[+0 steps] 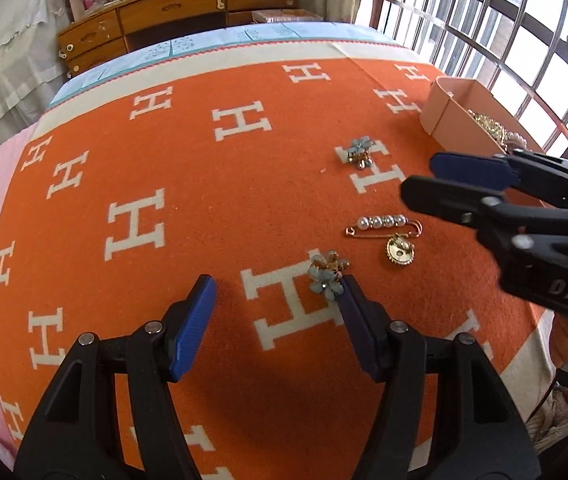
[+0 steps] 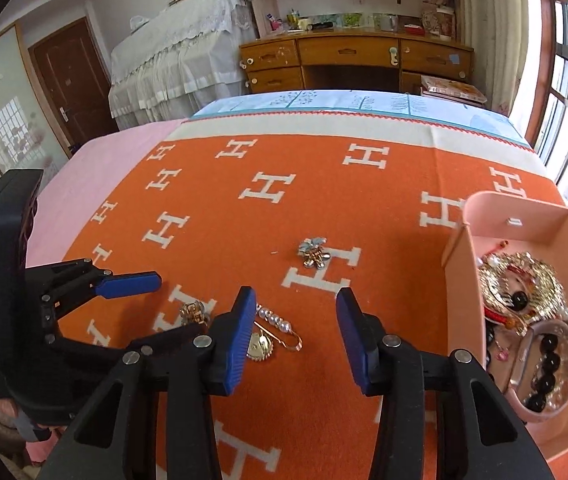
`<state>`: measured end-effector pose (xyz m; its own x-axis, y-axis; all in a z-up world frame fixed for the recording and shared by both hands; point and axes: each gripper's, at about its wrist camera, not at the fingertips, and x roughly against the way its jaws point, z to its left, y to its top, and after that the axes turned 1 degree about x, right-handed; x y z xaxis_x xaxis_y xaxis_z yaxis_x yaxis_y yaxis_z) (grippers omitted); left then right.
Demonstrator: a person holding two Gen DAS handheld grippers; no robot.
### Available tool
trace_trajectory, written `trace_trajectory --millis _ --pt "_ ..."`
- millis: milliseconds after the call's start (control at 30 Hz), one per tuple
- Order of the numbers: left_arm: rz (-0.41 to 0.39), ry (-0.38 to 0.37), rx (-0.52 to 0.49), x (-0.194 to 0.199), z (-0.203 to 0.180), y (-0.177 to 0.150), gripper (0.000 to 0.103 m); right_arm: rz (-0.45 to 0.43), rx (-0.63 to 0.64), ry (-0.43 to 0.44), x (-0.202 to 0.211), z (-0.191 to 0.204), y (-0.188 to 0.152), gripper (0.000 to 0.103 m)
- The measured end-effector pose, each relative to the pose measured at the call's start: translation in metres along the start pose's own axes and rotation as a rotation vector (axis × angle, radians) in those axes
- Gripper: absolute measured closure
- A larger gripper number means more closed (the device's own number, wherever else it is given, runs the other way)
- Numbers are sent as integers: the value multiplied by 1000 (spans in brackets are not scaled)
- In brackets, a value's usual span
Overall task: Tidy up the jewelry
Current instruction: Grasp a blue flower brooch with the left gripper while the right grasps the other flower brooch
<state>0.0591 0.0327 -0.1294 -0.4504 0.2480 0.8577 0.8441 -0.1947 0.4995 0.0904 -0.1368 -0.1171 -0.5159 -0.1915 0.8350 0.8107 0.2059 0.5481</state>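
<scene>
surface: orange woven blanket with white H letters [image 1: 187, 184], spread over a bed; soft, so small pieces can sink into the nap and snag.
left tongs [image 1: 275, 300]: mine, released, nothing between the pads; the right-hand pad sits just beside the blue-petalled flower brooch with gold centre [image 1: 326, 276], which lies outside the gap.
right tongs [image 2: 296, 316]: mine, parted over bare blanket, gripping nothing; the gold safety pin strung with white pearls [image 2: 277, 328] lies just beside the left pad, partly hidden behind it.
gold round toothed brooch [image 1: 400, 254]: touching or overlapping the pin, I cannot tell which.
second blue flower brooch [image 1: 359, 154]: farther off, alone on a white H.
pink open box [image 2: 524, 232]: at the blanket's right side, already holding beads, pearls and gold pieces.
handling, my guess: all light, stiff metal, slippery; petals and pearls look delicate.
hold: flower across its thick centre; pin across the pearl row, not the thin wire.
risk: pin may drag the toothed brooch along.
</scene>
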Motion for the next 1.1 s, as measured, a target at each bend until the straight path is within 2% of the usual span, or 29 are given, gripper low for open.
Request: trace_trajectory --millis 100,333,533,600,667,800,933,1100 --pt "-15 -24 7 1 2 1 55 20 9 -17 -10 1 6 64" --pt "-33 -93 -1 1 2 4 64 48 -29 -20 -25 -10 26 66" --pt "-34 -113 -21 -2 -7 8 78 89 -21 -59 -53 -13 43 71" --pt "-35 -114 -30 -3 -10 8 88 108 -3 -77 -63 -11 45 77" --pt "-42 -112 -23 -4 -9 8 88 98 24 -102 -67 -6 45 82" --pt "-44 -114 17 -4 -5 8 89 99 52 -121 -68 0 41 83" --pt "-21 -105 57 1 1 9 89 104 -5 -74 -54 -11 36 84" --pt "-35 -107 80 34 0 18 89 53 -76 22 -2 -27 35 84"
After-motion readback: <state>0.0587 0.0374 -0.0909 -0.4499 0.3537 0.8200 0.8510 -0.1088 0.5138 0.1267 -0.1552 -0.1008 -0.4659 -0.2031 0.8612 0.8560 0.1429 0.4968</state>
